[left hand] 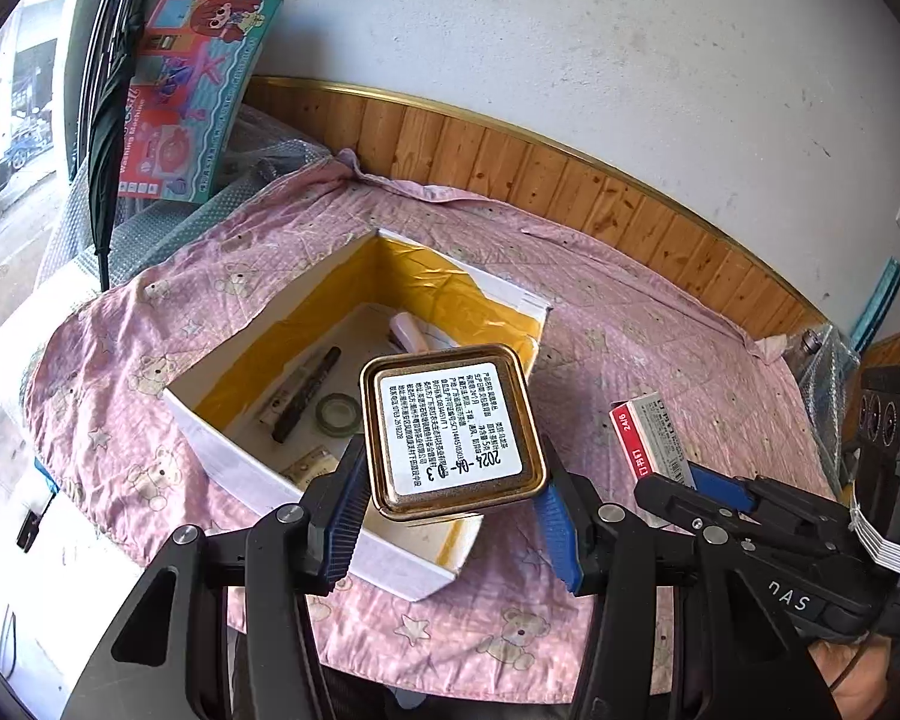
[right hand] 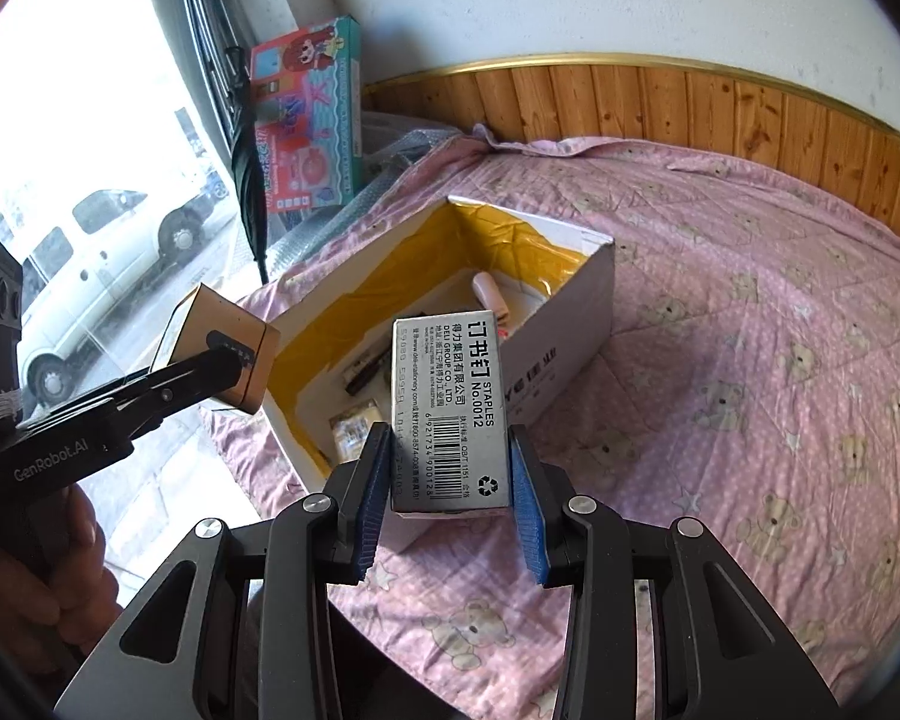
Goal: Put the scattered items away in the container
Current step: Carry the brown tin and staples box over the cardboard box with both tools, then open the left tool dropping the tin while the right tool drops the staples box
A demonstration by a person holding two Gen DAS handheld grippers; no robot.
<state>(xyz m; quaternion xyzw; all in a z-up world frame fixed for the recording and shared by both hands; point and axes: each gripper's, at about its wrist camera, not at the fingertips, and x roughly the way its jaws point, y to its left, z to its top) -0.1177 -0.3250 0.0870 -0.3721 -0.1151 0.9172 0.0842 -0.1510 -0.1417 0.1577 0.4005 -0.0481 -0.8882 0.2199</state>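
Left wrist view is showing the left gripper [left hand: 450, 504] clenching a square gold tin [left hand: 453, 435] by two opposite side walls, its blue ribbed pads pressing on the metal while the white printed label on its flat face is turning toward the camera; the tin is hanging in the air over the near corner of the open white cardboard box [left hand: 234, 462], the container with a yellow lining. Right wrist view is showing the right gripper [right hand: 450, 489] grasping a grey box of staples [right hand: 447, 414] by its two long sides, lifted just in front of the same container. Judging by looks, the tin is rigid and smooth, so it is probably sliding easily unless held square across flat walls; the staple box is thin card over a dense load, so it is likely feeling heavy for its bulk and denting under a hard squeeze. Inside the container, a dark marker pen [left hand: 306, 393], a roll of green tape [left hand: 339, 414] and a small pale cylinder [left hand: 411, 333] are already lying on the floor. A pink quilted cloth with teddy bears [right hand: 750, 360] is covering the surface, soft and wrinkled. Wood panelling [left hand: 510, 162] is running below a white wall, a toy washing machine carton [left hand: 192, 96] is leaning in the corner beside a folded dark umbrella [left hand: 105, 156], and a bright window is showing a parked white van [right hand: 108, 270]
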